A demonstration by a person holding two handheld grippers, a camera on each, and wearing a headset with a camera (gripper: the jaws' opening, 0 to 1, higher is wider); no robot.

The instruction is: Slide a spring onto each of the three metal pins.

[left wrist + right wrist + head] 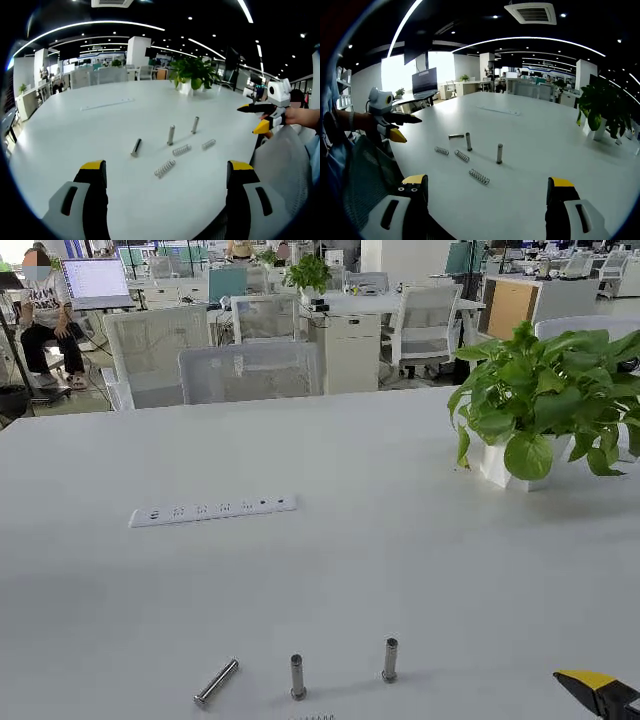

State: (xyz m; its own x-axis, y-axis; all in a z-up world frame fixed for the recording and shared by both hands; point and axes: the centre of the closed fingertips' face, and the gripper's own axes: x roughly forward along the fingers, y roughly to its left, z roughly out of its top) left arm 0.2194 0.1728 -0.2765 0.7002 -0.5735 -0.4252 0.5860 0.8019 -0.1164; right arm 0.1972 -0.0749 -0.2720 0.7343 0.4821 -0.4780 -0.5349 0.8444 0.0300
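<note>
- Across the near scene spreads the white table (400, 540), with a potted plant (540, 400) at the far right and a power strip (212, 510) at the far left, both well apart from the work.
- Off the near edge hovers the left gripper (166, 165), jaws spread wide and empty. The right gripper (487, 180) hangs off the near right edge, equally wide and holding nothing.
- Three pins sit in a row close to the near edge. The right pin (390, 660) and middle pin (297, 677) stand upright. The left pin (216, 682) lies flat, its long axis running near-left to far-right.
- Three springs lie flat on the near side of that row, none on a pin yet.
- The left spring (165, 168) lies straight ahead of the left gripper, slanting across the line of its jaws. The right spring (479, 176) lies likewise ahead of the right gripper, near the right pin. The middle spring (182, 149) rests between them.
- By my reckoning each hand is nearest its own side's spring. A picked spring must be turned on end to drop over an upright pin, and the lying pin probably wants steadying by the other hand.
</note>
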